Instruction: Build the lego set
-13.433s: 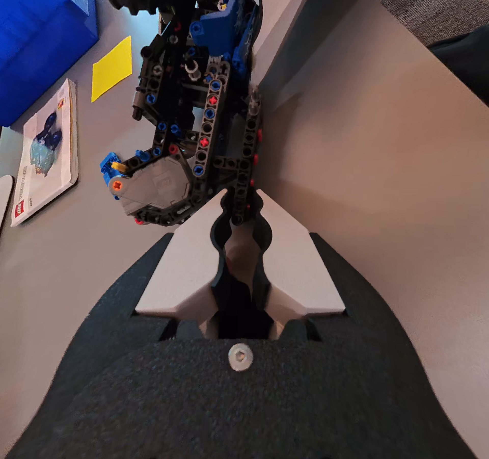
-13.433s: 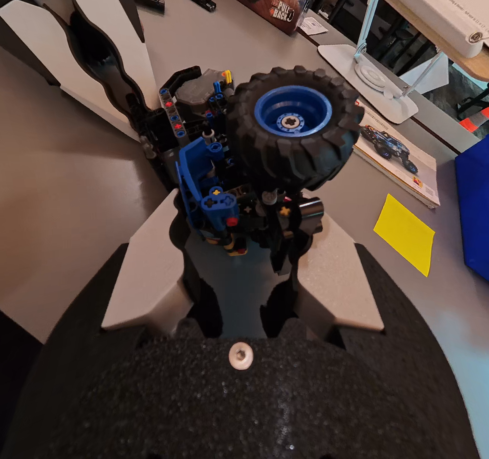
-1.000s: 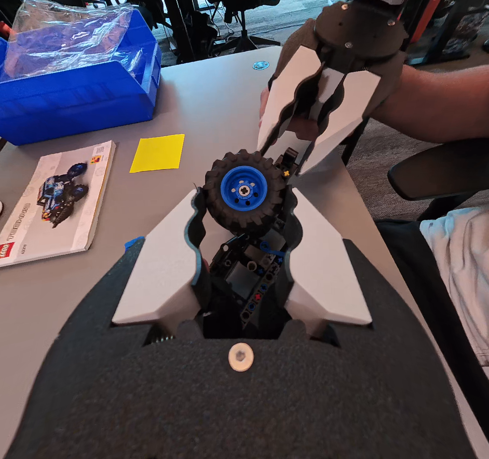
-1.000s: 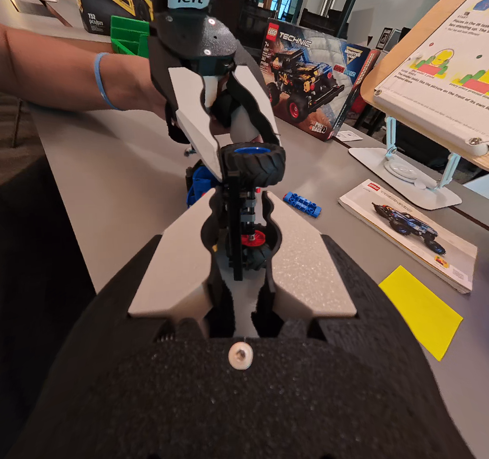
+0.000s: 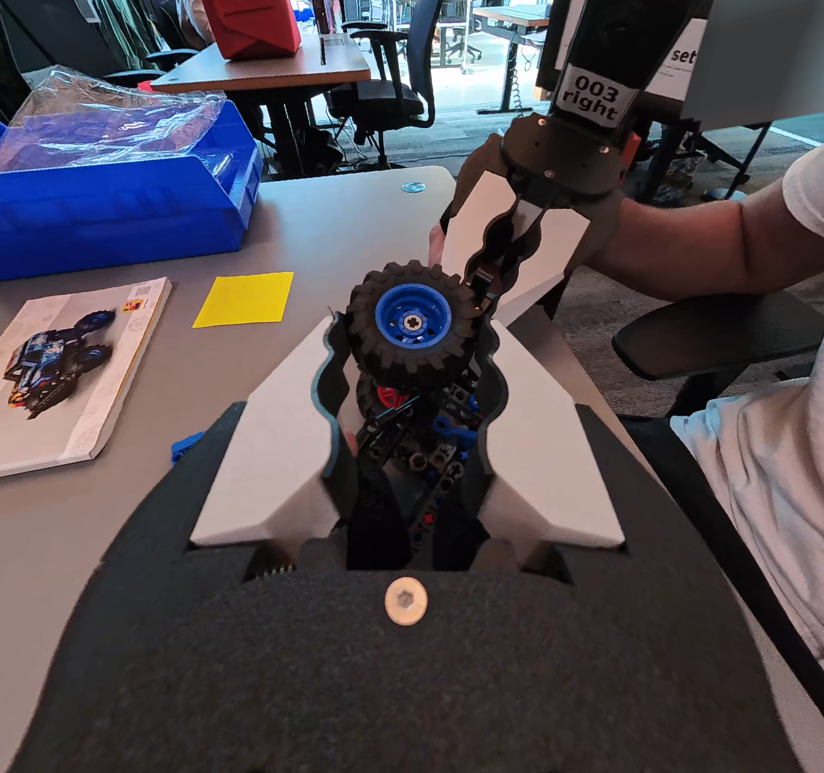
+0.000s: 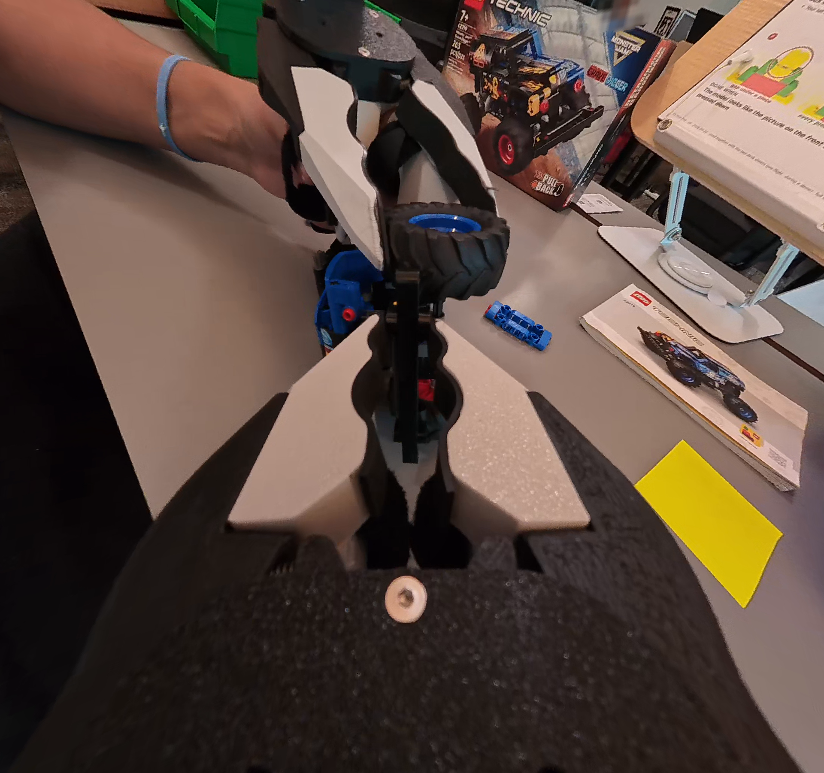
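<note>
Left gripper: fingers spread wide around the toy truck chassis and pressed to its sides, holding it above the grey table.
Right gripper: fingers drawn close, pinching a thin black beam that stands up at one end of the chassis.
Chassis position: held between both grippers, tilted, not resting flat; its blue bodywork faces the table edge.
Wheel: one black knobby tyre on a blue rim is mounted at the top end; a red hub shows below it.
State of assembly: partly built; only one large wheel is visible, and other axle ends cannot be made out.
Loose part: a small blue brick piece lies on the table just beyond the chassis.
Surroundings: instruction booklet, yellow paper square, blue bin, set box, stand with a card.
Obstruction: the left gripper's fingers hide most of the chassis sides.
</note>
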`<state>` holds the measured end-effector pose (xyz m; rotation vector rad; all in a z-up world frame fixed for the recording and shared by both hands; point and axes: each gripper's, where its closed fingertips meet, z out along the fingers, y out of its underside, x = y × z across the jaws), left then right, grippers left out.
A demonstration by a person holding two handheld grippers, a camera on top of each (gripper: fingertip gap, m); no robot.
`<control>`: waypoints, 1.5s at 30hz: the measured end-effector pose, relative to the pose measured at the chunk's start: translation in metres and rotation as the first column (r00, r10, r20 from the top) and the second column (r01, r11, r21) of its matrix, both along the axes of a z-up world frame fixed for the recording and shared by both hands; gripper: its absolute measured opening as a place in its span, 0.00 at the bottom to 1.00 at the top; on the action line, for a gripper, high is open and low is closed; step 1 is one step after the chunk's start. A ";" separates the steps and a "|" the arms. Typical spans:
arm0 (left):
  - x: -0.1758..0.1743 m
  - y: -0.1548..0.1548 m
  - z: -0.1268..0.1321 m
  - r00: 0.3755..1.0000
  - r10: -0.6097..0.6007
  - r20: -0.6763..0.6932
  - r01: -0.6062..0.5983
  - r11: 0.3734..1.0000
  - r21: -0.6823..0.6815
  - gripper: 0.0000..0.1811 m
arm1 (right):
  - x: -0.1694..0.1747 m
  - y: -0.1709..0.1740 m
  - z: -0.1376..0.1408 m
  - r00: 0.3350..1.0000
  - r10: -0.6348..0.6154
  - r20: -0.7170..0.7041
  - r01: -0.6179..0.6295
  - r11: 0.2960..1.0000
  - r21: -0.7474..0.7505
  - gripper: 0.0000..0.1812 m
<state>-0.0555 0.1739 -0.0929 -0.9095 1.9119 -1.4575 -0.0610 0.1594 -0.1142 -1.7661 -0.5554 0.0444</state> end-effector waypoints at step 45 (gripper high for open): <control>0.007 0.007 0.007 0.966 0.150 0.212 -0.166 0.984 0.059 0.32 | 0.004 0.022 0.037 0.251 -0.063 -0.966 -0.677 0.702 -0.222 0.15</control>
